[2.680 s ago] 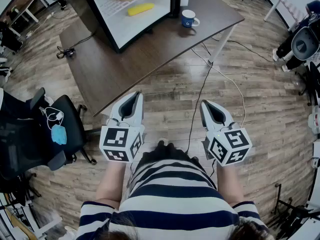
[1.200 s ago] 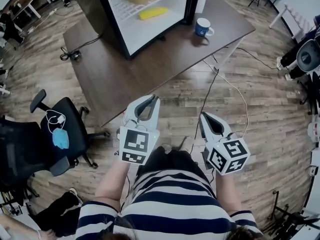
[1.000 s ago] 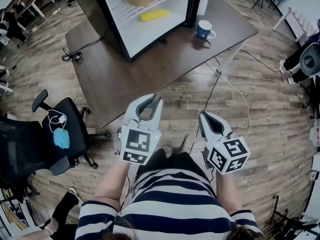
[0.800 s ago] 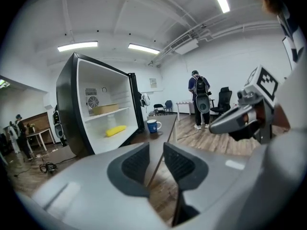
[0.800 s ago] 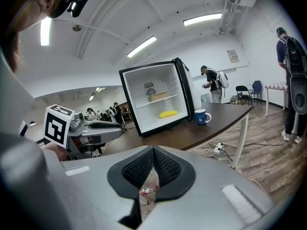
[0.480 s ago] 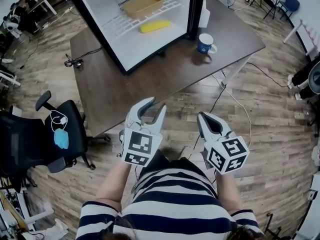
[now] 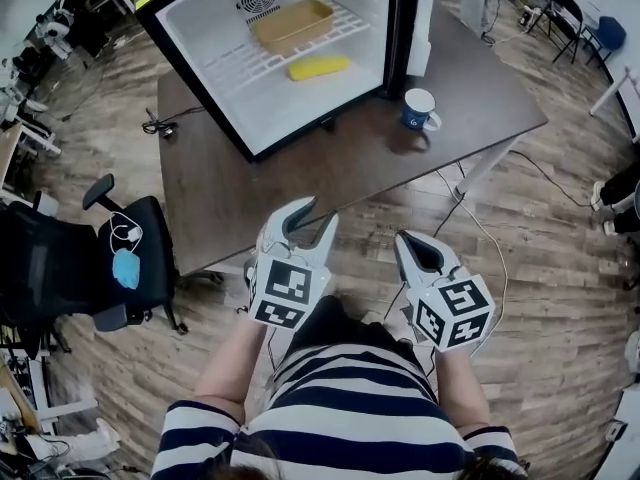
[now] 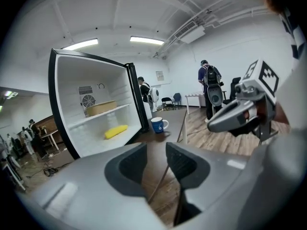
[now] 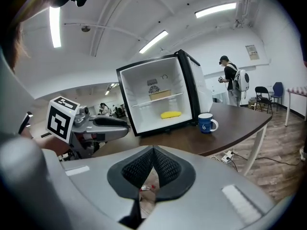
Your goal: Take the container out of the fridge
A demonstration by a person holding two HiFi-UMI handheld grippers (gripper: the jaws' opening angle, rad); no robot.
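Two empty grippers: your left gripper [image 7: 313, 213] had fingers [image 8: 127, 168] apart, your right gripper [image 7: 403, 240] had them together. Tan rectangular tray-like container [image 7: 291, 25] sat on the open white fridge's [image 7: 190, 43] wire shelf [image 7: 235, 60].

The fridge [image 7: 212, 96] stands open, with bare table [image 7: 262, 186] before it. A mug [image 7: 418, 109] stands right of the opening.

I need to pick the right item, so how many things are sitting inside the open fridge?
2. A tan container on the wire shelf near the back, and a yellow item below it on the fridge floor.
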